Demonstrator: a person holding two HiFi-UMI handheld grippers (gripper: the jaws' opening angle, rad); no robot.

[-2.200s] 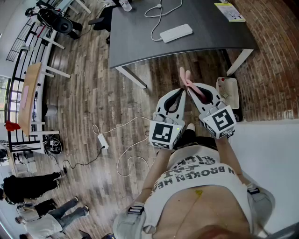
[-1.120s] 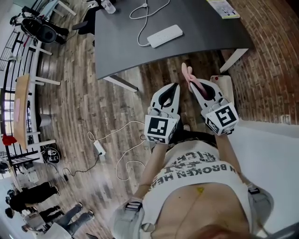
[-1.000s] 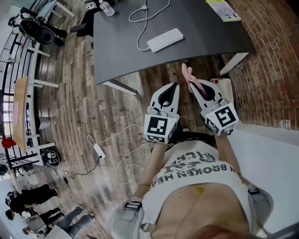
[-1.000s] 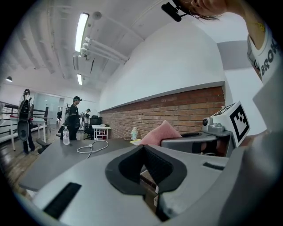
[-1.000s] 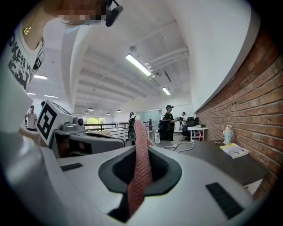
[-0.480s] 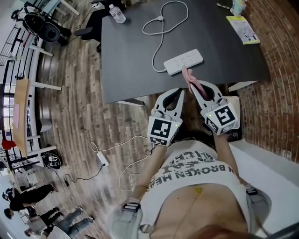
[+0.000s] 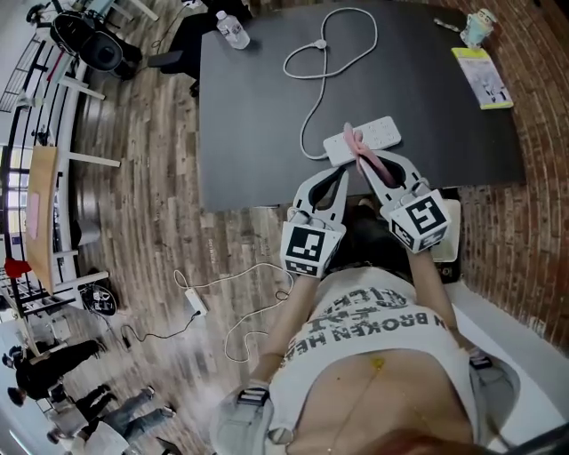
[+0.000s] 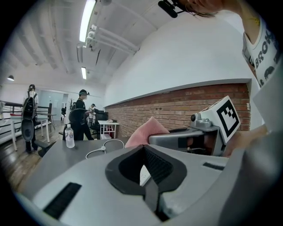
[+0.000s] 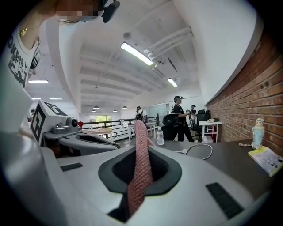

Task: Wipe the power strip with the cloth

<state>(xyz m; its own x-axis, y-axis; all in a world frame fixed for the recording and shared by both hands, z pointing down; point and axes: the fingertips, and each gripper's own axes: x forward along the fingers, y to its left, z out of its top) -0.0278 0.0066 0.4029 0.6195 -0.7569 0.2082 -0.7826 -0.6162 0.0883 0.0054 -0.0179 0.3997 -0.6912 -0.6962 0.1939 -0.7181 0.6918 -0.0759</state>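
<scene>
A white power strip (image 7: pixel 366 139) lies on the dark table (image 7: pixel 258 133), its white cable (image 7: pixel 325 55) looping toward the far side. My right gripper (image 7: pixel 362 160) is shut on a pink cloth (image 7: pixel 356 142), whose free end hangs over the strip's near part. In the right gripper view the cloth (image 9: pixel 141 154) stands up between the closed jaws. My left gripper (image 7: pixel 342 174) is shut and empty, just left of the right one, near the table's front edge. In the left gripper view the cloth (image 8: pixel 146 131) and right gripper (image 8: pixel 185 139) show beside it.
A water bottle (image 7: pixel 234 29) stands at the table's far left. A yellow booklet (image 7: pixel 484 75) and a small cup (image 7: pixel 477 27) lie at the far right. A brick wall runs along the right. On the wooden floor lies another strip with cable (image 7: pixel 196 298). People stand at the lower left (image 7: pixel 53 364).
Both grippers have moved forward together from over the floor to the table's front edge. The cloth's tip now reaches the power strip. The cloth stays gripped.
</scene>
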